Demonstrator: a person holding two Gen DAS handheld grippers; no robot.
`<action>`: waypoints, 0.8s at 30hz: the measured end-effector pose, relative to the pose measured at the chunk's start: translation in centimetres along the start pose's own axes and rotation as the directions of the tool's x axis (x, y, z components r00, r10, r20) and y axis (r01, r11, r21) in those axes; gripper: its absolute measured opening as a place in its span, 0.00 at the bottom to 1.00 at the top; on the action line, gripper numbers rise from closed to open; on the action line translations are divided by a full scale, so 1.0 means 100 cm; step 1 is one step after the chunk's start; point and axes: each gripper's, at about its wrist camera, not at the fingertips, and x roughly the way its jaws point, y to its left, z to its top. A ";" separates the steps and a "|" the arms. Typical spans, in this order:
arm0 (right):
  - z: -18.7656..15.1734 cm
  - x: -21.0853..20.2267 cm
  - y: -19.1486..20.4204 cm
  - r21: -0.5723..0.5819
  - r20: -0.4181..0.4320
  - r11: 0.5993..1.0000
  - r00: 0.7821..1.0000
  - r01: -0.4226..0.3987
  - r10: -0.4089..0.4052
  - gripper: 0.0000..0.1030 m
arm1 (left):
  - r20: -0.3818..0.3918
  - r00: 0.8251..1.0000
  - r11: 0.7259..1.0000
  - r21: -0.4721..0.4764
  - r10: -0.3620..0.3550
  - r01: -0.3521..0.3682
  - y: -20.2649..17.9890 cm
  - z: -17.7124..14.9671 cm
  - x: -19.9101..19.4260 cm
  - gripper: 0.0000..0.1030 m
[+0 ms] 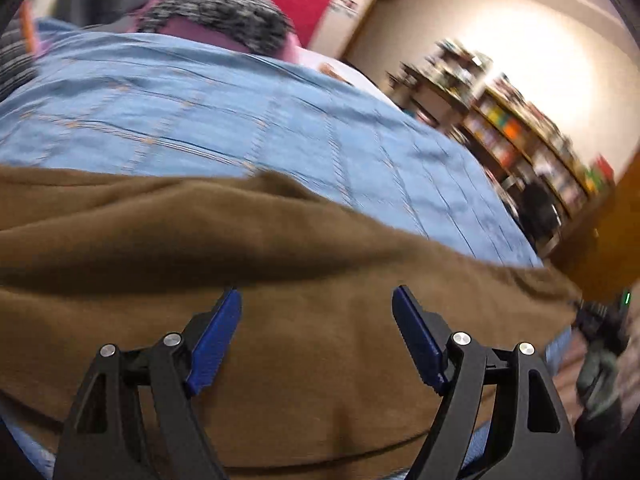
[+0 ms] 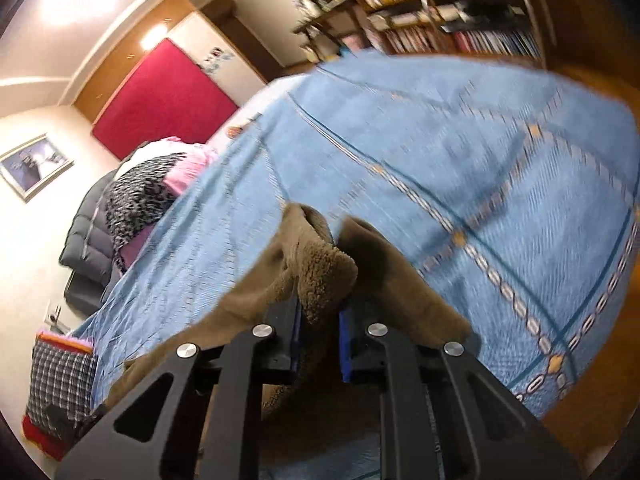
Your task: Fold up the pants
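Brown fleece pants (image 1: pixel 256 240) lie across a blue patterned bedspread (image 1: pixel 200 120). My left gripper (image 1: pixel 316 300) is open, its blue pads (image 1: pixel 216 340) spread wide just above the brown cloth, holding nothing. My right gripper (image 2: pixel 320 312) is shut on a bunched edge of the pants (image 2: pixel 320 276), with the fuzzy lining turned out between the fingers. The fabric hangs from it down to the lower left. The right gripper also shows at the right edge of the left wrist view (image 1: pixel 600 320).
A leopard-print and pink pile (image 2: pixel 152 196) and a dark jacket (image 2: pixel 88 240) lie at the bed's far end. A checked pillow (image 2: pixel 60 384) sits at its side. Bookshelves (image 1: pixel 520 132) line the wall beyond the bed. A red panel (image 2: pixel 164 100) hangs on the wall.
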 end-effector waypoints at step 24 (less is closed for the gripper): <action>-0.007 -0.003 -0.032 -0.051 0.064 0.957 0.958 0.284 -0.281 0.56 | -0.190 0.982 0.982 0.185 0.010 0.026 -0.013 -0.065 0.010 0.74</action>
